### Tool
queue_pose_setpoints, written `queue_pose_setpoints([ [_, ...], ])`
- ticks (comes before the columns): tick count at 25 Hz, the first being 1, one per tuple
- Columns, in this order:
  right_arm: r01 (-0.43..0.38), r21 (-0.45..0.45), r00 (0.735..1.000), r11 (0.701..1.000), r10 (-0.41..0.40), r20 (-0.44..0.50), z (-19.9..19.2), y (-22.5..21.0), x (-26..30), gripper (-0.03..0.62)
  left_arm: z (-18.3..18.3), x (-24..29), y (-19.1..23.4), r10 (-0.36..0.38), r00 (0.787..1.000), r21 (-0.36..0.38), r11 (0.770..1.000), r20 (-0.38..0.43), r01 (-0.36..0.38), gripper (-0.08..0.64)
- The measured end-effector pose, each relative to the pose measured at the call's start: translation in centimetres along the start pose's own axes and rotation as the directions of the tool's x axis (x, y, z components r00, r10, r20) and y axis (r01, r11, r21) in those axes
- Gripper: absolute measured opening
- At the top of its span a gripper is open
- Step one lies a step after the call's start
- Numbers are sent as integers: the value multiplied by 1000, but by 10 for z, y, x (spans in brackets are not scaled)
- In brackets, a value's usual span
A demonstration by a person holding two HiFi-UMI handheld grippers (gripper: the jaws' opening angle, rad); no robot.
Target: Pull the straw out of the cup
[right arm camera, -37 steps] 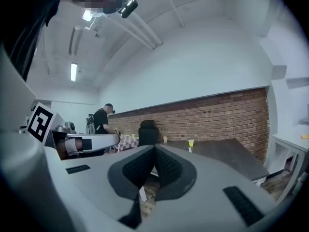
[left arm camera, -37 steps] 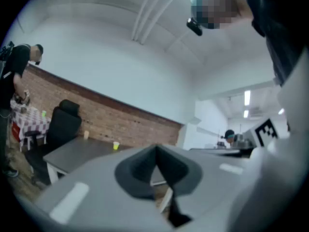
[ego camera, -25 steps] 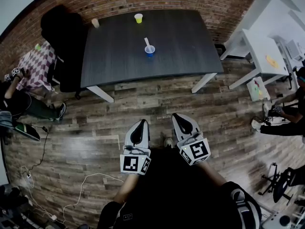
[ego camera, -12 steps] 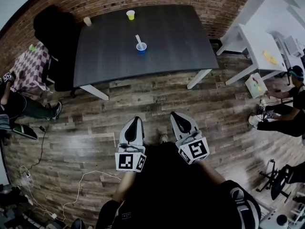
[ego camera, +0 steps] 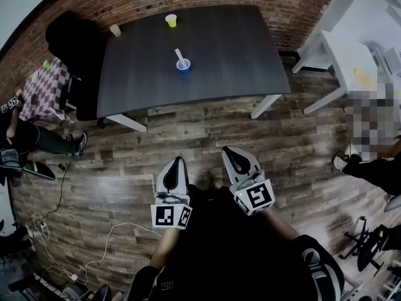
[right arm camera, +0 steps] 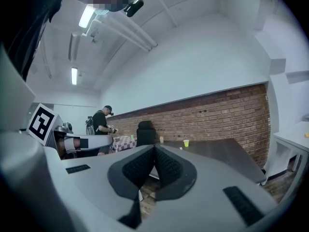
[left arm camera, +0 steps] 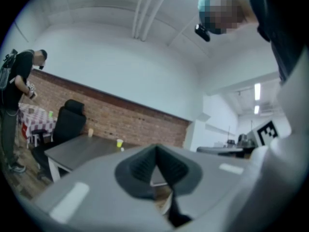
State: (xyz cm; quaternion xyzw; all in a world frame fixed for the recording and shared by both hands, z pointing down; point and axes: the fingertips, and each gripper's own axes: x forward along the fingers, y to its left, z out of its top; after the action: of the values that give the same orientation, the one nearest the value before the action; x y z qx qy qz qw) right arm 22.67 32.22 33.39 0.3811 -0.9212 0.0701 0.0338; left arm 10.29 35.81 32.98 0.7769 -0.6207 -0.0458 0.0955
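Well back from the table (ego camera: 219, 49), over wooden floor (ego camera: 188, 137). Holding left gripper (ego camera: 175, 165) and right gripper (ego camera: 235, 155) with jaws pressed together, gripping nothing. Far ahead, mid-table: cup (ego camera: 183, 66) with straw (ego camera: 178, 55) leaning inside. Not begun: approach, grasp and pull all to come.

Left gripper (left arm camera: 155, 159): grey body fills the lower frame, its two dark ribbed jaws closed pad to pad with nothing between them. Beyond, left of centre: dark table (left arm camera: 79, 151) carrying a yellow cup (left arm camera: 119, 142) and, further left, a pale cup (left arm camera: 90, 133); black office chair (left arm camera: 70, 122) at the table's left end; brick wall (left arm camera: 130, 120) behind. Far left: standing person in dark clothing (left arm camera: 14, 88), beside a small table with a checked cloth (left arm camera: 33, 121); white wall and ceiling pipes (left arm camera: 145, 11) above.
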Motion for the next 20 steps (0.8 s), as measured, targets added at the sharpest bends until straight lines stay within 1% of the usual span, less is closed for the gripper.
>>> queue_pose_setpoints([
  [4,-8,11,1000,1000,8,-2,0,-16,8,6,-5,12,0,18,1000,-3,1000,-15,-18,5],
  [9,-8,19,1000,1000,8,-19,-1,-30,30,6,-4,39,10,15,1000,-15,1000,-18,-15,5],
  [14,17,14,1000,1000,-17,-20,1,-45,62,6,-3,75,28,-22,1000,-22,1000,-15,22,5],
  [20,55,13,998,998,-55,-31,11,-62,115,6,12,127,63,-73,997,-20,997,-10,73,5],
])
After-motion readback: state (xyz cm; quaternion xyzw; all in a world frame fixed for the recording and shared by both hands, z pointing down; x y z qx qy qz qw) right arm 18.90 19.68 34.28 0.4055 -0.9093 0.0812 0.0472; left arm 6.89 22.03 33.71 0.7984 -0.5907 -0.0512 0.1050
